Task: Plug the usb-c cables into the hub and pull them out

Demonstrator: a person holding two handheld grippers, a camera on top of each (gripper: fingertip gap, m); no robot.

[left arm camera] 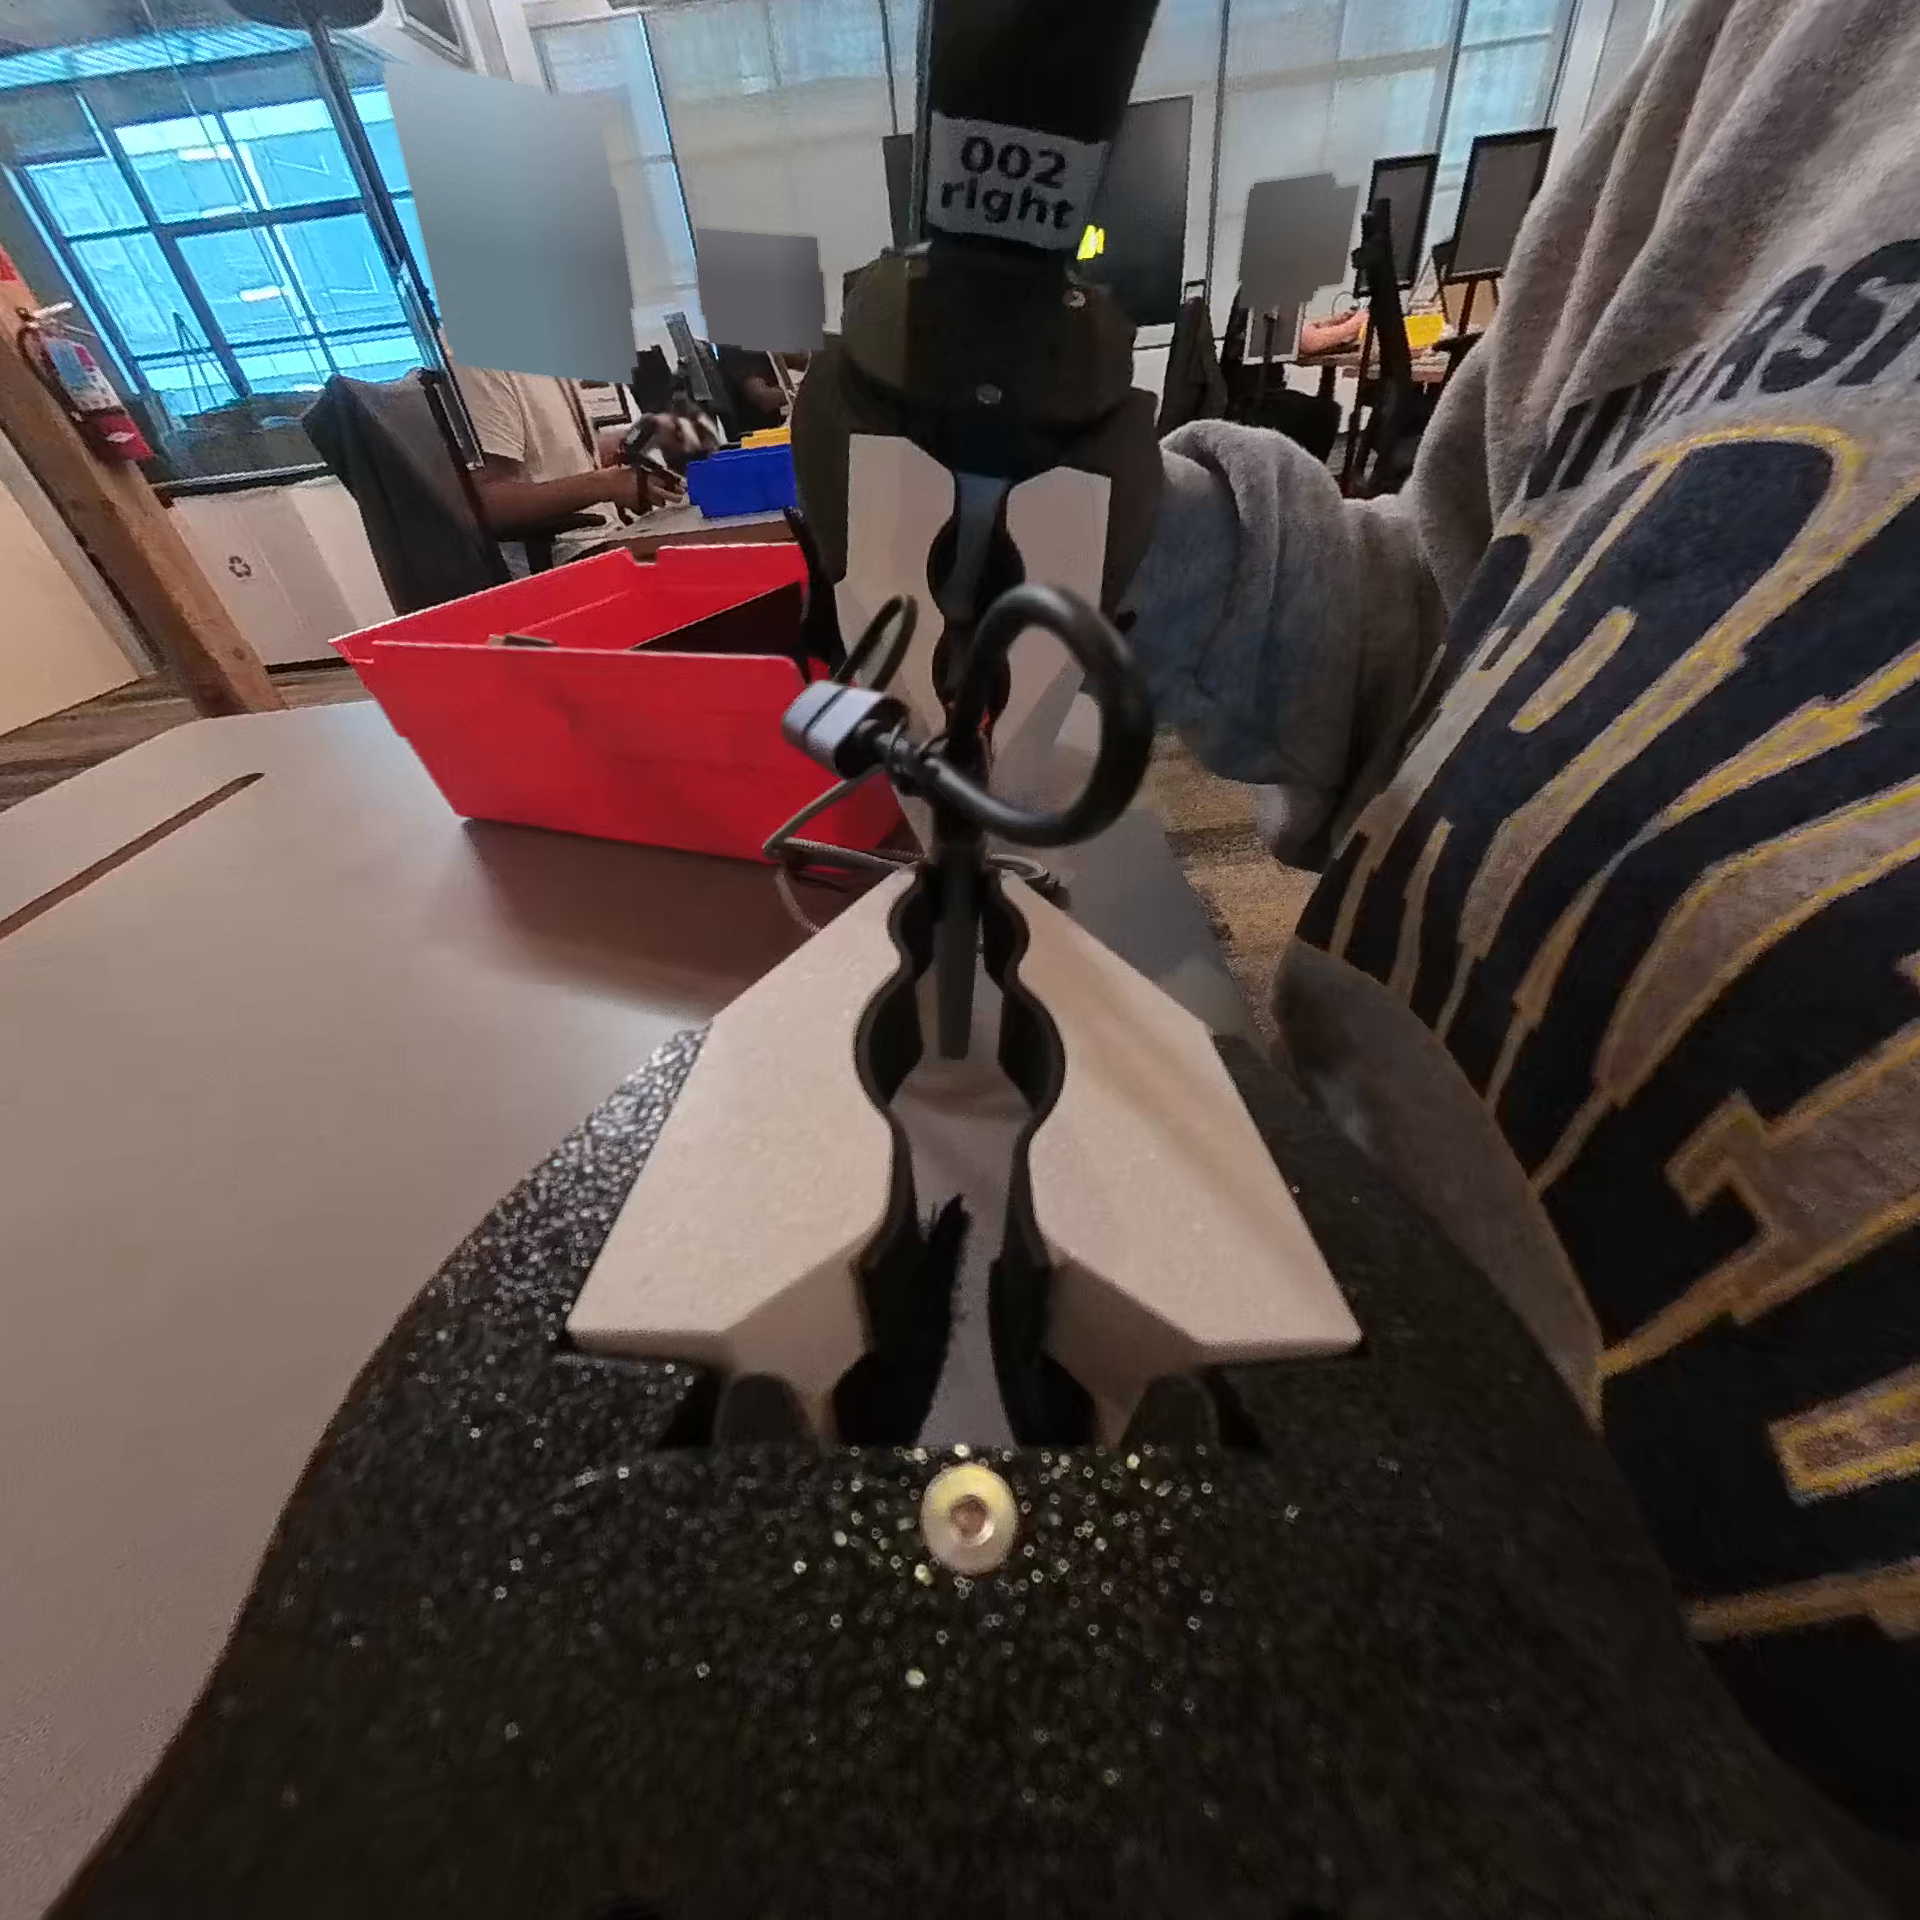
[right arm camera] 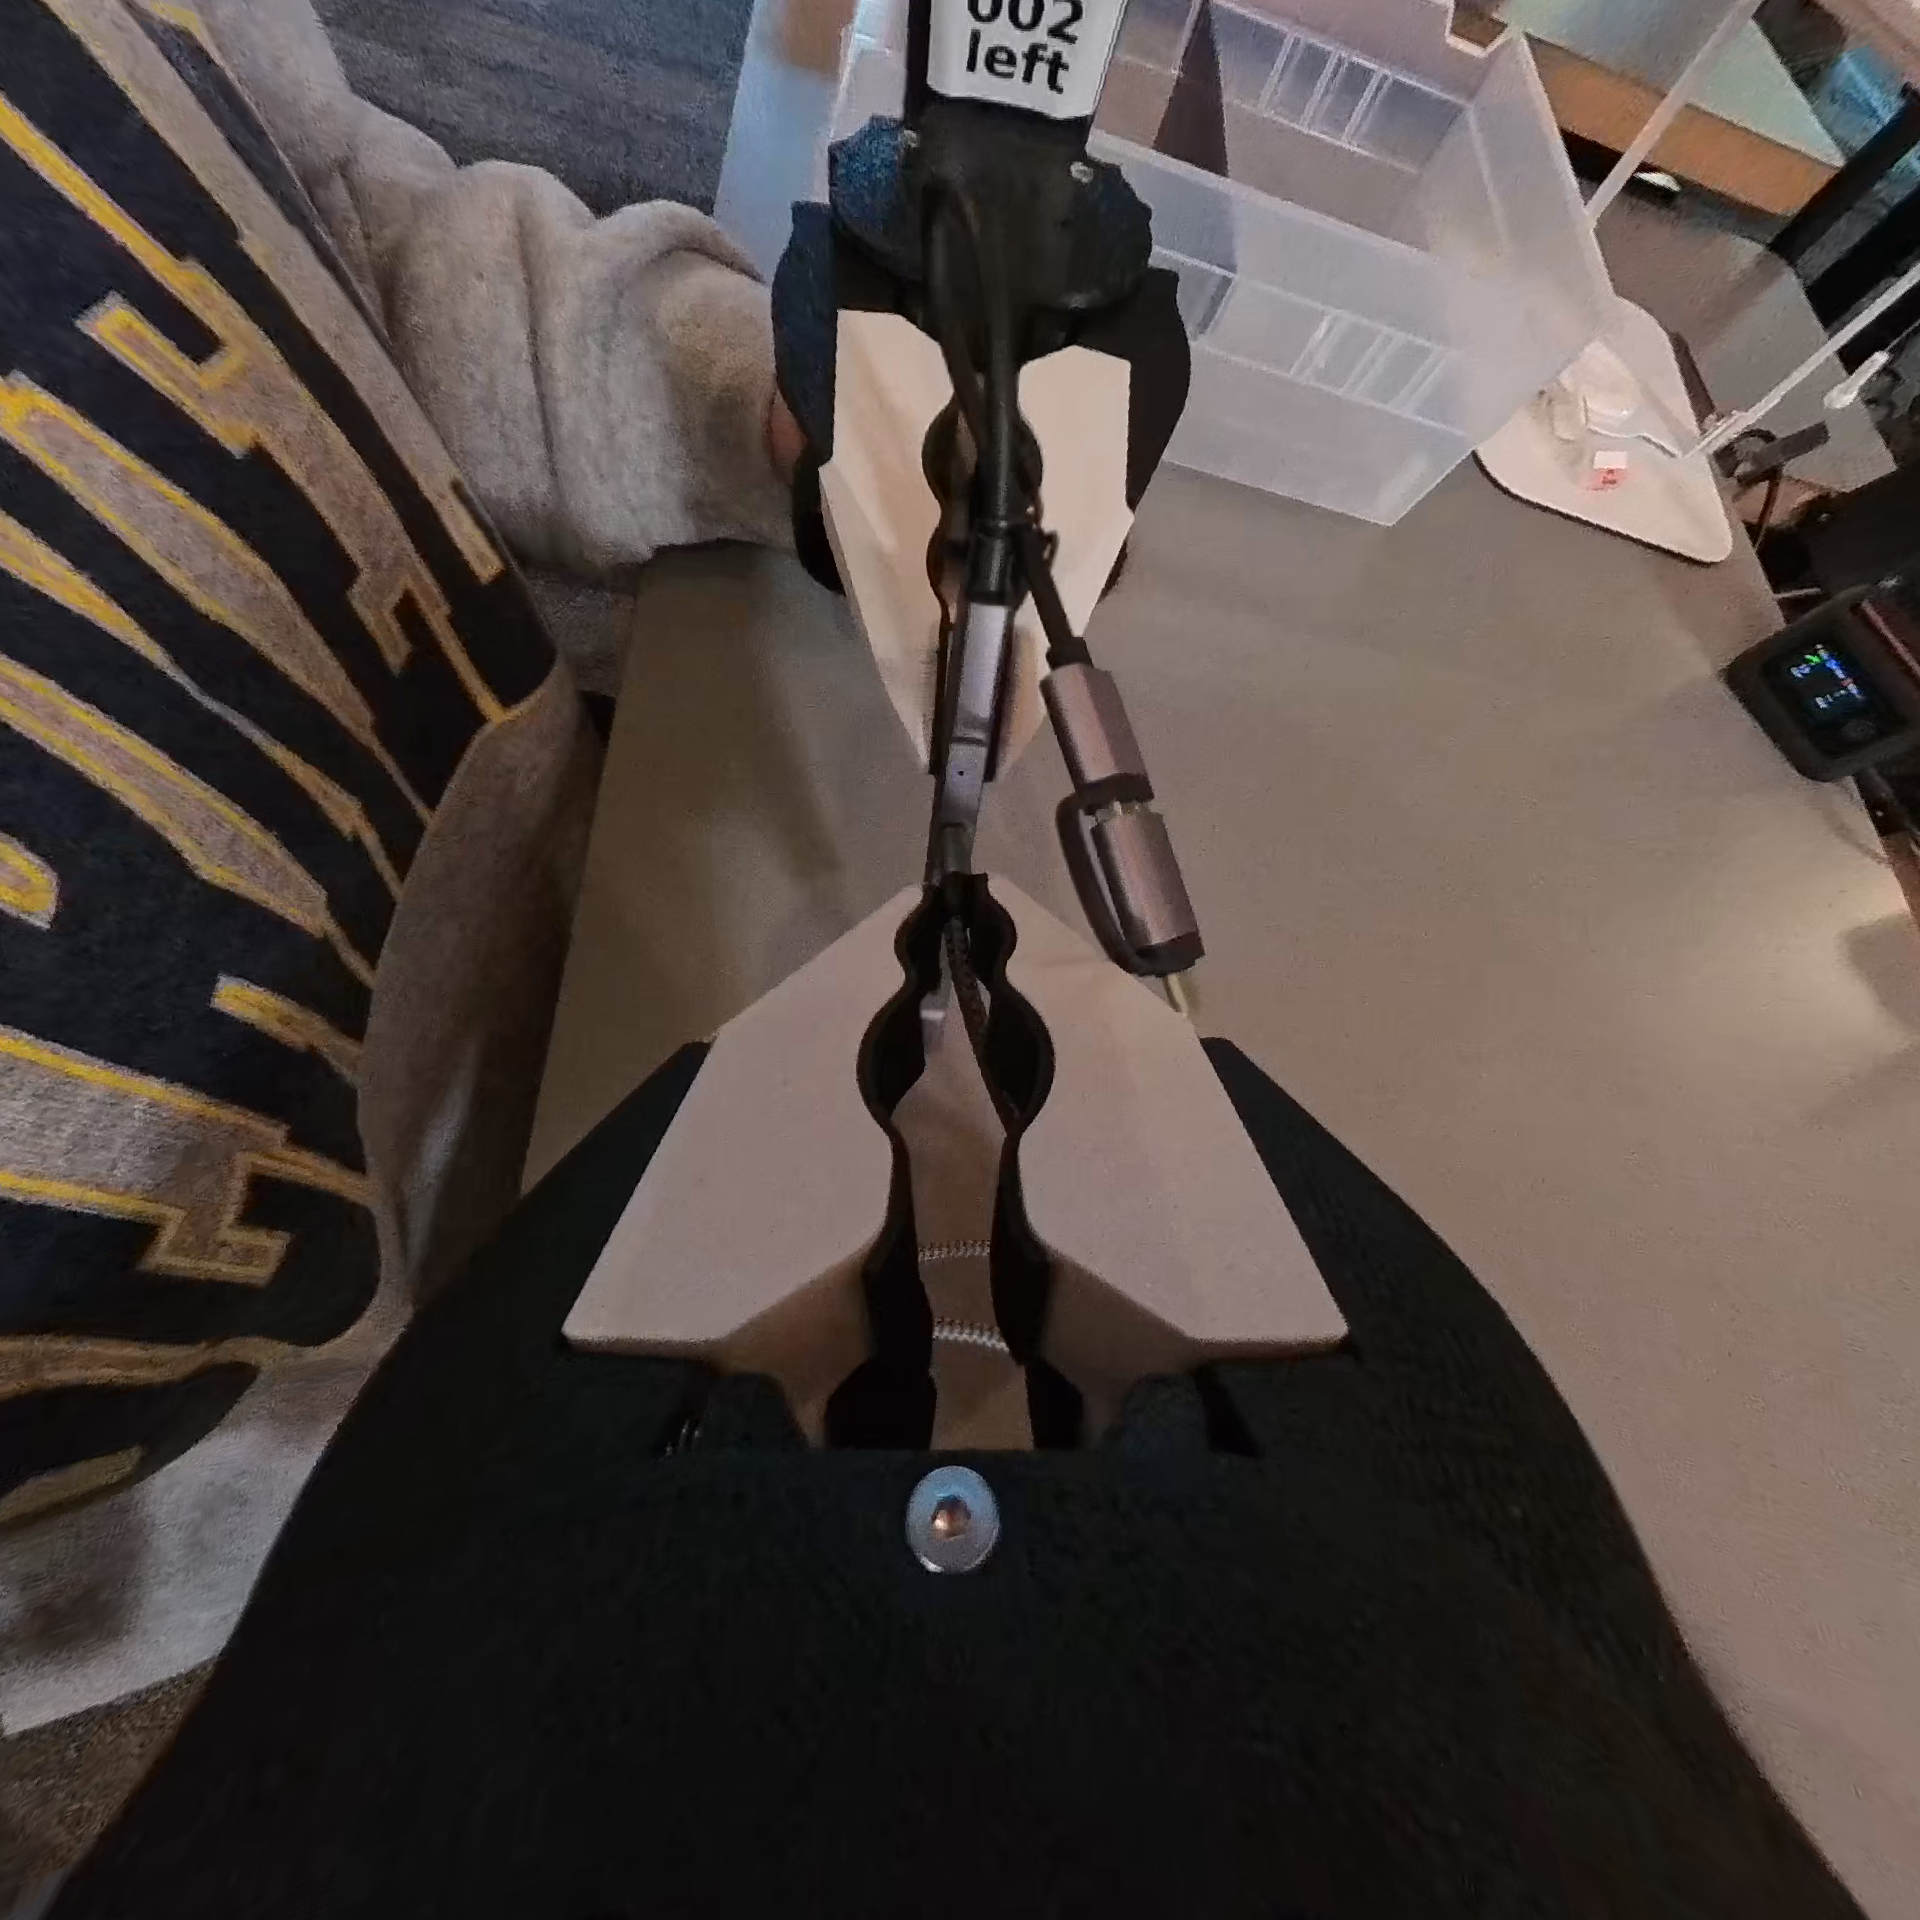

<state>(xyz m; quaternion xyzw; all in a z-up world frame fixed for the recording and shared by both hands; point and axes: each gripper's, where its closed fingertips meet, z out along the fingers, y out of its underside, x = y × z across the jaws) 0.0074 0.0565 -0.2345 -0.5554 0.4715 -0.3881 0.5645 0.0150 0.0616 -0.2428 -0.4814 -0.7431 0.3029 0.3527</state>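
My left gripper (left arm camera: 956, 894) is shut on the slim grey usb-c hub (right arm camera: 971, 675), which shows edge-on as a dark strip (left arm camera: 954, 966) between its fingers. My right gripper (right arm camera: 956, 904) faces it, tip to tip, and is shut on a braided usb-c cable (right arm camera: 966, 997). That cable's plug (right arm camera: 956, 847) sits at the hub's near end port. The hub's own black tail cable (left arm camera: 1101, 727) loops between the grippers; its grey connector with an adapter (right arm camera: 1127, 842) hangs free to the side. Both are held above the table (left arm camera: 312, 987).
A red bin (left arm camera: 623, 717) stands on the table behind the grippers. A clear plastic organiser (right arm camera: 1351, 312) and a small device with a lit screen (right arm camera: 1829, 696) are on the other side. The holder's grey sweatshirt (left arm camera: 1662, 831) is close by. A person sits far behind. Less than 4 cm separates the two grippers' tips.
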